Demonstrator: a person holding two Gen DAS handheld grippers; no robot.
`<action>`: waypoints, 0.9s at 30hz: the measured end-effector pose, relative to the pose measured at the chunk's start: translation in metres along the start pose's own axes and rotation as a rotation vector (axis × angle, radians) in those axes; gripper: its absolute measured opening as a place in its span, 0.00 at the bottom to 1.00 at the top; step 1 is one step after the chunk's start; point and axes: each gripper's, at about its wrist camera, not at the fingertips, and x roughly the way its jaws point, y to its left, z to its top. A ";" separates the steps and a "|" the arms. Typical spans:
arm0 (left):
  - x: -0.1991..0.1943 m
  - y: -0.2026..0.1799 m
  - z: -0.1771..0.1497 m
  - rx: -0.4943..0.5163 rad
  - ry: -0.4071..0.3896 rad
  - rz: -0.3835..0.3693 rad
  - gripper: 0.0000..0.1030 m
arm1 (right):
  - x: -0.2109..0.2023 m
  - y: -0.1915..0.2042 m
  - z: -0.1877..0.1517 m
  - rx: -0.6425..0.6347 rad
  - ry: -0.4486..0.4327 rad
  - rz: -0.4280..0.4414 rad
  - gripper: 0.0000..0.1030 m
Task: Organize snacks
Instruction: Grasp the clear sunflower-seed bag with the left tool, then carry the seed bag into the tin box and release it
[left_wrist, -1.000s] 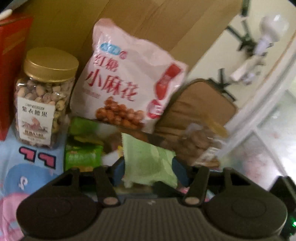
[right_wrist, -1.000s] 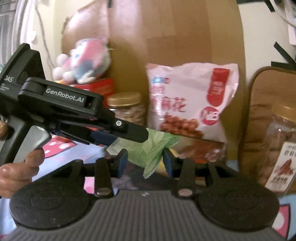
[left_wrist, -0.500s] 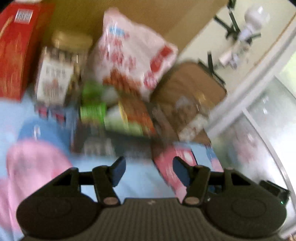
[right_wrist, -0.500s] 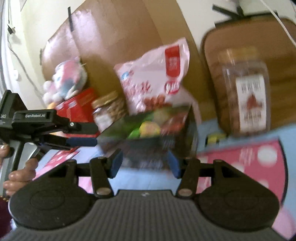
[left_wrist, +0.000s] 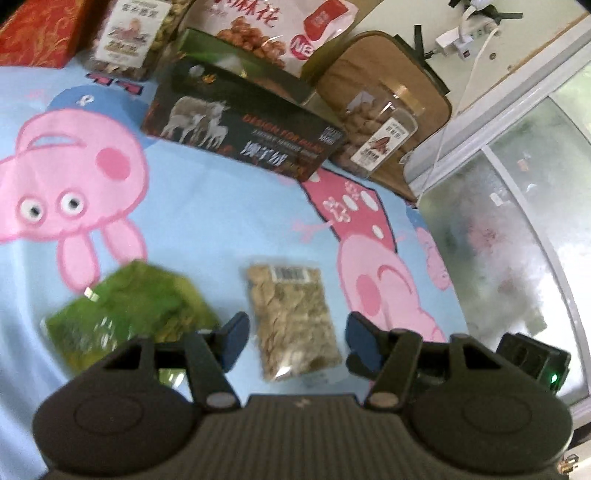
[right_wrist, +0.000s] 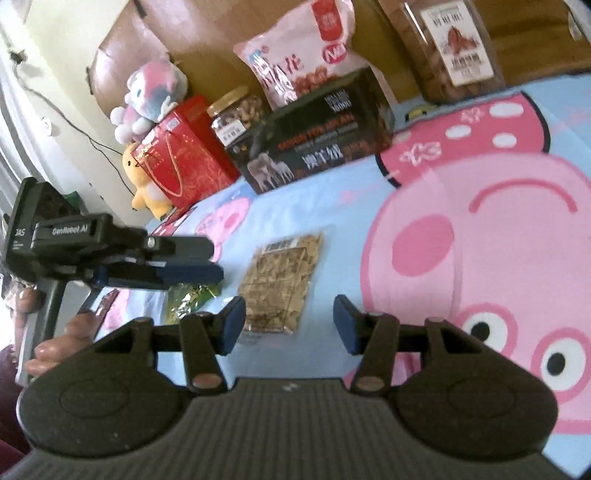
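Observation:
A clear packet of tan snacks (left_wrist: 291, 317) lies flat on the cartoon-pig cloth; it also shows in the right wrist view (right_wrist: 282, 280). A green snack bag (left_wrist: 129, 314) lies to its left, partly hidden by the left gripper in the right wrist view (right_wrist: 188, 299). My left gripper (left_wrist: 293, 341) is open and empty, hovering over the near end of the tan packet. My right gripper (right_wrist: 290, 325) is open and empty, just right of that packet. A dark box (left_wrist: 243, 129) stands at the back, also seen in the right wrist view (right_wrist: 314, 136).
Behind the dark box stand a pink snack bag (left_wrist: 269, 26), a gold-lidded nut jar (right_wrist: 236, 110), a red gift bag (right_wrist: 181, 155) and a second jar (left_wrist: 376, 136) against a brown cushion. Plush toys (right_wrist: 151, 96) sit far left. A window (left_wrist: 517, 236) lies to the right.
Both grippers pulled back from the row of snacks and tilted down toward the cloth. The green packet I held in the left gripper a second ago is out of it.

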 end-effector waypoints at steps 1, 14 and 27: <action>0.000 0.002 -0.003 -0.017 0.002 0.012 0.75 | 0.000 -0.001 0.000 0.007 -0.003 0.006 0.53; 0.029 0.021 -0.006 -0.226 0.047 -0.178 0.58 | 0.003 -0.022 -0.007 0.158 -0.009 0.110 0.40; 0.022 0.014 -0.002 -0.166 0.028 -0.263 0.12 | -0.007 -0.037 -0.008 0.276 -0.060 0.193 0.23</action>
